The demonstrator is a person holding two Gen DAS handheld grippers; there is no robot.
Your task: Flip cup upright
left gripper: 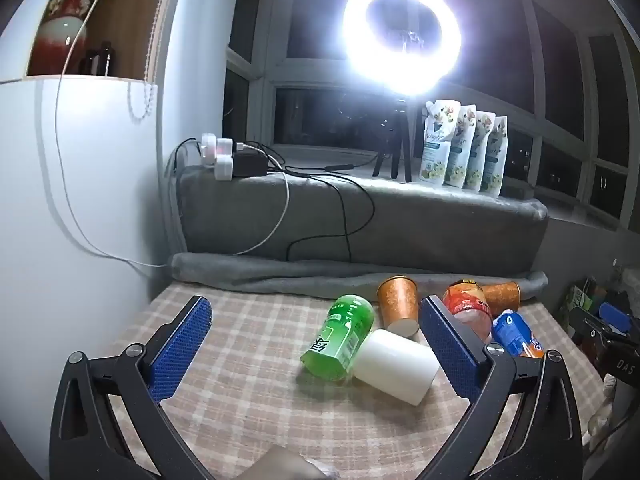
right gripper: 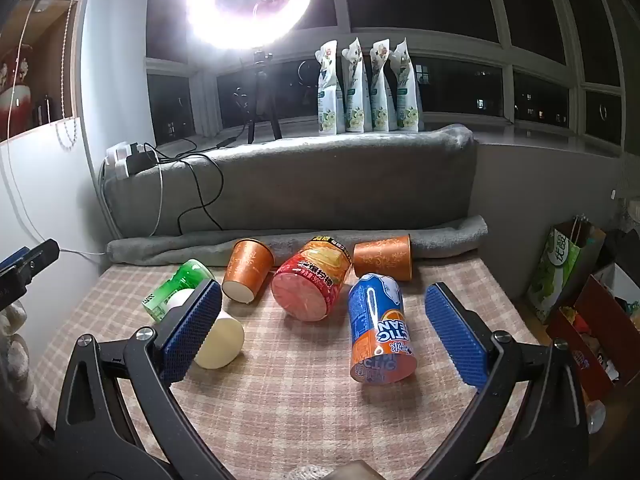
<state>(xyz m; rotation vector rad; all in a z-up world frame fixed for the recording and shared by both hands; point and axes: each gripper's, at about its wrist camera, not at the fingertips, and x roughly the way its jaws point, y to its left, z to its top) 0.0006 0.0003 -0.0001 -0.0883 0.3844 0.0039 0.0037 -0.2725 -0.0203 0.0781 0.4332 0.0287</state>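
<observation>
Several cups lie on their sides on the checked tablecloth point(right gripper: 296, 392): a green cup point(left gripper: 340, 338), a white cup point(left gripper: 396, 364), two orange paper cups point(right gripper: 248, 270) point(right gripper: 384, 258), a red cup point(right gripper: 312, 286) and a blue-and-orange cup point(right gripper: 378, 330). My left gripper point(left gripper: 314, 340) is open and empty, with the green and white cups lying ahead between its fingers. My right gripper point(right gripper: 324, 328) is open and empty, and the blue-and-orange cup lies between its fingers. The white cup point(right gripper: 220, 338) is partly hidden behind the right gripper's left finger.
A grey blanket roll point(right gripper: 296, 240) lines the table's far edge below a padded sill. A ring light on a tripod point(right gripper: 256, 92), several pouches point(right gripper: 368, 92) and a power strip with cables point(left gripper: 228, 160) stand on the sill. A white cabinet point(left gripper: 72, 184) is at left; bags and boxes point(right gripper: 580, 288) at right.
</observation>
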